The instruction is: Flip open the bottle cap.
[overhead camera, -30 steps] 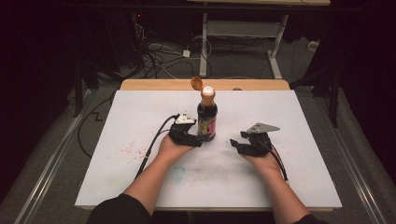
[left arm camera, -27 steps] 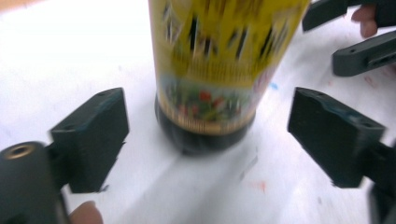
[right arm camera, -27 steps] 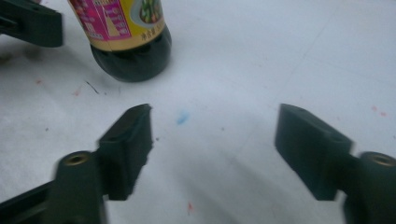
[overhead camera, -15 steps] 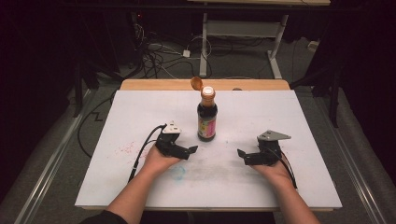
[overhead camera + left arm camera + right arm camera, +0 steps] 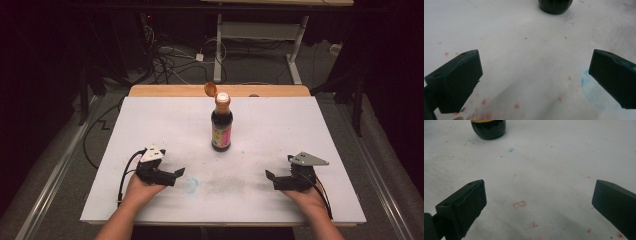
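Note:
A dark sauce bottle (image 5: 221, 125) stands upright at the table's middle back, its orange flip cap (image 5: 210, 89) hinged open. Its base shows at the top of the left gripper view as the bottle (image 5: 555, 5) and of the right gripper view as the bottle (image 5: 488, 128). My left gripper (image 5: 179, 175) rests low at the front left, jaws wide apart and holding nothing. My right gripper (image 5: 271, 178) rests at the front right, also open and empty. Both point inward toward the table's middle, well short of the bottle.
The white table top (image 5: 150, 125) carries faint red specks and a pale blue ring stain (image 5: 190, 185) next to the left gripper. A wooden strip (image 5: 165, 90) edges the far side. Cables and a desk frame (image 5: 260, 35) lie on the floor beyond.
Both grippers have pulled back from the bottle toward the front edge and apart, left going left and right going right. The bottle stands free where it was.

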